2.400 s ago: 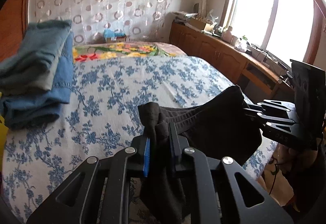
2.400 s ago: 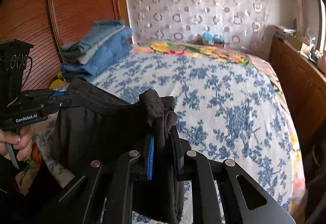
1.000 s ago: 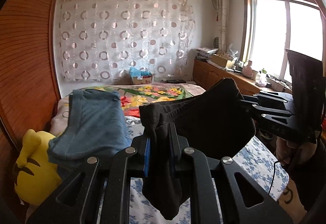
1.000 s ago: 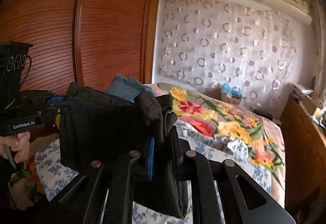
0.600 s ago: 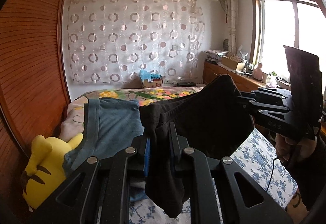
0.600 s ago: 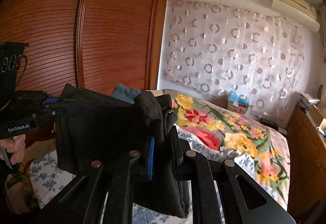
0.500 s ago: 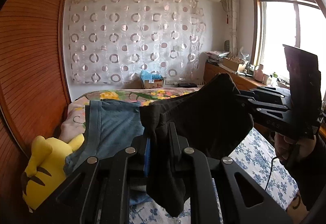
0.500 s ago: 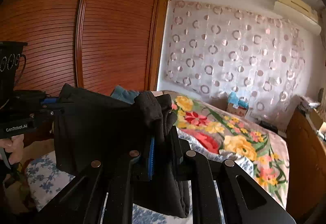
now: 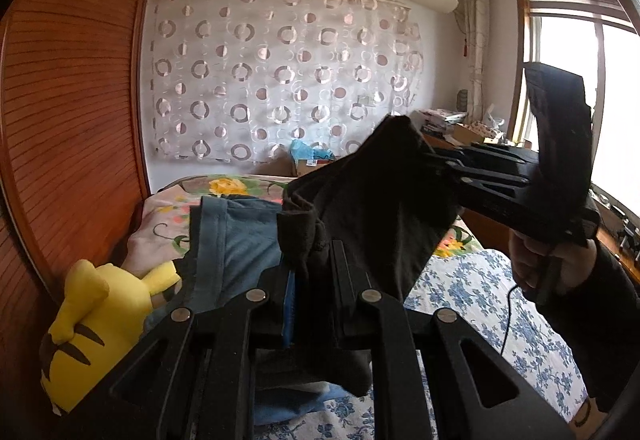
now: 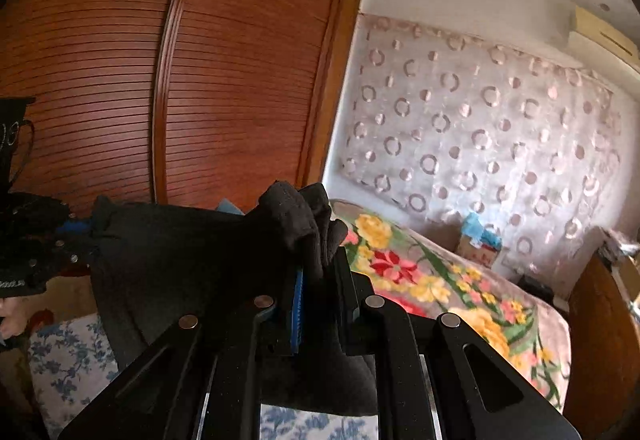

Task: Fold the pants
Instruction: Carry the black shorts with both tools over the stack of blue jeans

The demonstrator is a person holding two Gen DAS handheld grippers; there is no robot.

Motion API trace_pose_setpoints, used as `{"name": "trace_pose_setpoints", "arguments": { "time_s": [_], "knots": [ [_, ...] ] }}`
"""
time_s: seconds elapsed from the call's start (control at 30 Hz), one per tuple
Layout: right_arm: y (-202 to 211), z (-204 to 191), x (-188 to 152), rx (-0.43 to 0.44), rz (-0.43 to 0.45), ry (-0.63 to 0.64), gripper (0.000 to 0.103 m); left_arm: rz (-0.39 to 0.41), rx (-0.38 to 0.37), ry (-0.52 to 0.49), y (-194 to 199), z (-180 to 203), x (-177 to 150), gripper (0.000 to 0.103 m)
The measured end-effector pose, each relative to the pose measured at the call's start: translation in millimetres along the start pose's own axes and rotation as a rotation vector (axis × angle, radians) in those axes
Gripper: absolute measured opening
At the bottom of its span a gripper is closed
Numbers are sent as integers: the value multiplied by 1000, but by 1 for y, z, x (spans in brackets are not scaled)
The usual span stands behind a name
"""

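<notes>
Since the earlier frames, both tools have carried the black pants [image 9: 384, 208] up off the blue-flowered bedspread [image 9: 480, 304] and swung toward the wooden wardrobe [image 10: 224, 80] side of the room; the grip on the fabric is unchanged. The left tool [image 9: 310, 272] is clamped narrow on one bunched corner of the pants, with cloth pinched between its blue-lined pads. The right tool [image 10: 320, 280] is clamped narrow on the other bunched corner in the same way. The pants hang in the air between the two tools, stretched roughly level along the top edge, with the remaining fabric draping below. In the left wrist view, the pants sit in front of and above a stack of folded blue jeans [image 9: 240, 236] on the bed. A yellow plush toy [image 9: 92, 324] lies beside that stack, against the wardrobe. A hand [image 9: 540, 260] holds the right tool's grip.
</notes>
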State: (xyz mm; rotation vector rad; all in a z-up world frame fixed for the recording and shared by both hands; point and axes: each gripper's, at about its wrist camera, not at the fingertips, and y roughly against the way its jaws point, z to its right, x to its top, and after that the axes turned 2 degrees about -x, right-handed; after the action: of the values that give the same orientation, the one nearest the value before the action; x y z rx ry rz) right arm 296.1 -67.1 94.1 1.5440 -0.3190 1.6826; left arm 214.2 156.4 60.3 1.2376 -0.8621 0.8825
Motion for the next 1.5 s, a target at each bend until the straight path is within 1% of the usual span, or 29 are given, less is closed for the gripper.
{"name": "trace_pose_setpoints", "arguments": {
  "time_s": [0.23, 0.37, 0.47, 0.63, 0.77, 0.9, 1.0, 1.03, 1.07, 1.1, 1.13, 1.17, 1.23, 1.37, 1.5],
  "knots": [
    [-38, 5, 8, 69, 16, 60, 13, 12, 24, 85, 5, -17, -18, 16],
    [-58, 6, 13, 119, 7, 84, 13, 8, 42, 110, 2, -25, -20, 16],
    [-68, 9, 16, 144, 2, 97, 13, 20, 60, 134, 4, -30, -23, 16],
    [-86, 19, 18, 182, -30, 84, 13, 11, 80, 174, 2, -38, -30, 16],
    [-99, 30, 19, 208, -49, 62, 13, 10, 94, 180, 2, -42, -32, 16],
    [-117, 37, 21, 238, -81, 28, 13, -27, 121, 183, -6, -43, -37, 16],
    [-128, 40, 18, 238, -110, 14, 13, -51, 141, 184, -11, -46, -40, 16],
    [-131, 42, 17, 239, -123, 7, 14, -60, 147, 184, -12, -46, -40, 16],
    [-134, 42, 17, 246, -133, 1, 19, -67, 151, 183, -12, -47, -41, 16],
    [-134, 44, 17, 253, -138, -6, 20, -72, 155, 182, -13, -47, -41, 16],
    [-134, 48, 15, 255, -141, -14, 25, -77, 159, 180, -14, -48, -42, 16],
    [-134, 48, 17, 248, -140, -20, 32, -80, 164, 178, -15, -48, -41, 16],
    [-132, 55, 19, 234, -128, -41, 39, -85, 175, 173, -16, -48, -42, 16],
    [-121, 69, 16, 215, -118, -83, 41, -100, 194, 171, -20, -49, -44, 16],
    [-115, 73, 1, 257, -128, -113, 41, -115, 213, 162, -24, -48, -44, 16]
  ]
}}
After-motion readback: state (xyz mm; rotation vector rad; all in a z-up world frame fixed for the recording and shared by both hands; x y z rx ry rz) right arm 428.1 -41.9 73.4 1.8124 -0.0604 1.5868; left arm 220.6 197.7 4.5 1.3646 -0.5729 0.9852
